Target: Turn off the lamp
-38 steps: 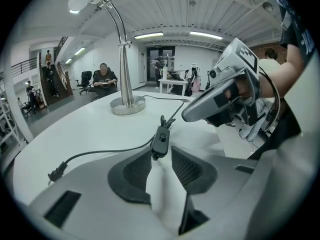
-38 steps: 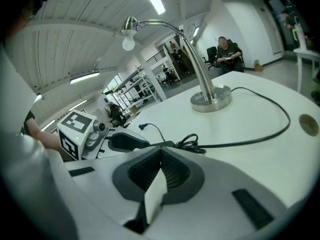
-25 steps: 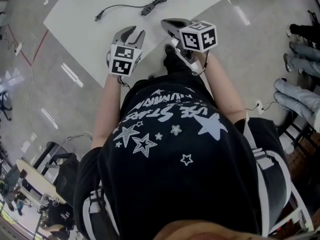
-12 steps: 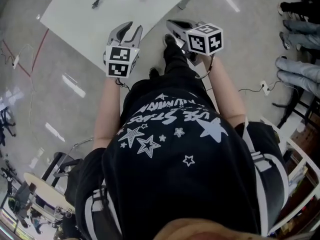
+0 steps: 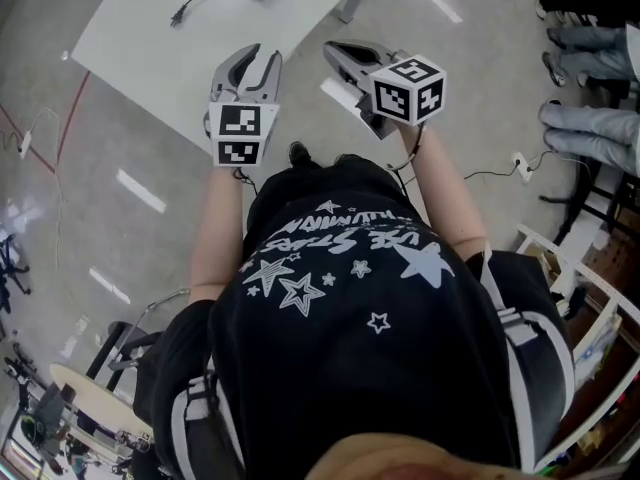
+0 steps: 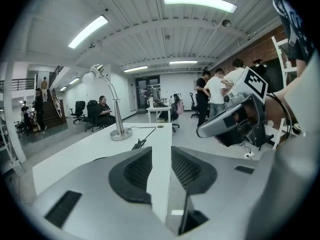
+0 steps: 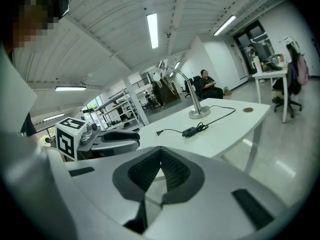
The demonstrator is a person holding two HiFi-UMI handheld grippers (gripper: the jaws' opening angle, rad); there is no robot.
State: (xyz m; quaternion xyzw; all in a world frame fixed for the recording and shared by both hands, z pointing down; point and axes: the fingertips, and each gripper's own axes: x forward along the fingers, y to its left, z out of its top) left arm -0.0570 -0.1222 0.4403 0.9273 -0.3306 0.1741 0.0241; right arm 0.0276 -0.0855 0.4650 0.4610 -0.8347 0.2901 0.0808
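With our left gripper (image 5: 262,56) spread and right gripper (image 5: 335,50) pressed together, both empty off the tabletop's (image 5: 150,28) near edge, we cannot tell whether the lamp (image 6: 120,133) glows, so we check first.

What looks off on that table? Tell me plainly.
The plug of the lamp lies loose on the white table, in no socket, with the cord bunched at its inline switch. Nothing looks spilled or damaged.

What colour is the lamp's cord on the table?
Black. The cord shows best in the right gripper view.
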